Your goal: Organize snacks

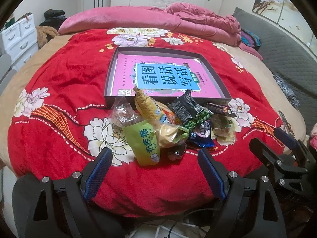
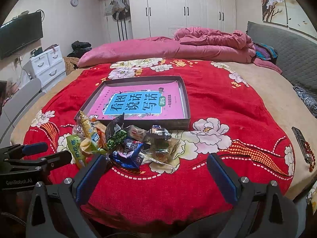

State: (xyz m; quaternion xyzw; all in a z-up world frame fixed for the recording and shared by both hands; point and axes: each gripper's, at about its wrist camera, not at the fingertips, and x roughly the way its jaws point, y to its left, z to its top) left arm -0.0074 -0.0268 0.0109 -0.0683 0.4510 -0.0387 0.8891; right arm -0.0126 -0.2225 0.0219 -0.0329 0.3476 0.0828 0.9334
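A heap of snack packets point(image 1: 170, 125) point(image 2: 122, 142) lies on the red flowered blanket, just in front of a shallow dark box point(image 1: 111, 75) point(image 2: 186, 103) with a pink book inside. A green packet point(image 1: 142, 144) is nearest me, a black one point(image 1: 184, 107) leans on the box's front wall, and a blue one point(image 2: 128, 152) lies at the front. My left gripper point(image 1: 154, 170) is open, empty, just short of the green packet. My right gripper point(image 2: 156, 174) is open, empty, near the blanket's front edge, to the right of the heap.
A rumpled pink quilt point(image 2: 198, 43) lies across the far side of the bed. A dark remote point(image 2: 302, 144) rests at the blanket's right edge. White drawers point(image 2: 49, 63) and a TV point(image 2: 19, 33) stand to the left, and wardrobes behind.
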